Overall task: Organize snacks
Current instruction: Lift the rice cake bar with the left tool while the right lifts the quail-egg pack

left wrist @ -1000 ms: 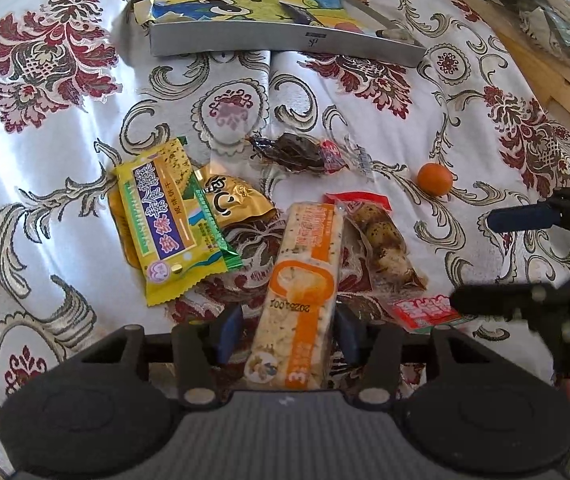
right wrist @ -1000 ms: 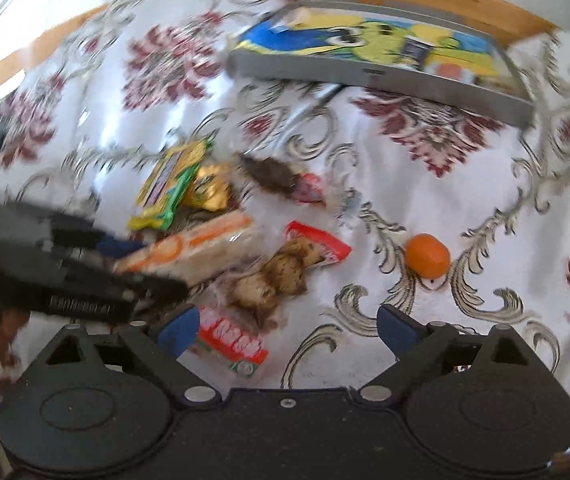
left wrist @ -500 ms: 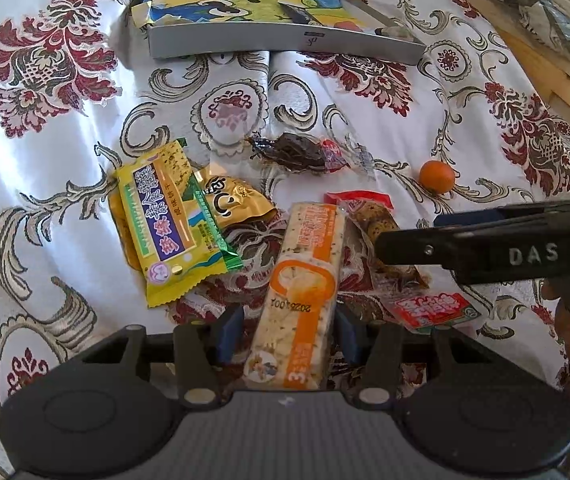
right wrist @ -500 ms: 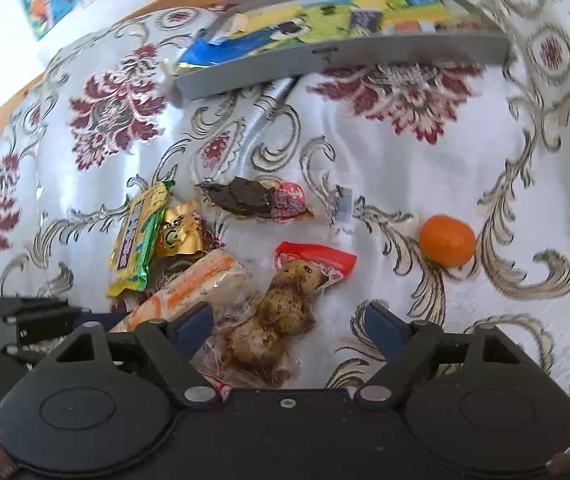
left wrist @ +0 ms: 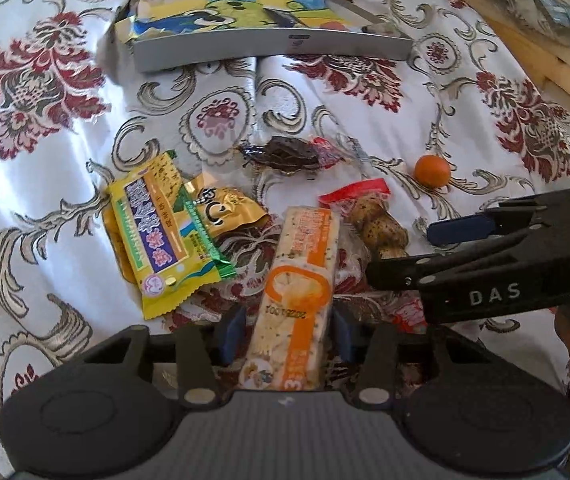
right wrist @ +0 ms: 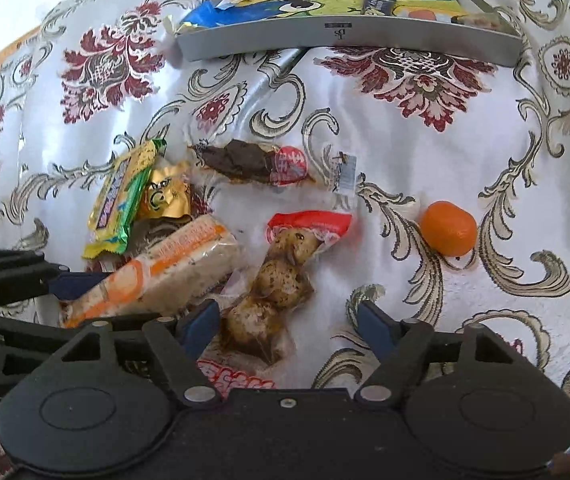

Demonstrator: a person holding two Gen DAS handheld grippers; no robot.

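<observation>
The orange-and-white cracker pack (left wrist: 299, 292) lies on the flowered cloth (left wrist: 45, 184) between the left gripper's (left wrist: 287, 334) 2 blue pads, whose contact I cannot tell, while the right gripper (right wrist: 287, 322) stands spread over the egg pouch (right wrist: 277, 280), near the mandarin (right wrist: 449, 228)

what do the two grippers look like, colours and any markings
Both are matte black plastic with two round discs on the body and silver screws at the finger pivots. The left gripper and right gripper each carry blue fingertip pads. The right one's side reads DAS in pale letters in the left wrist view.
</observation>
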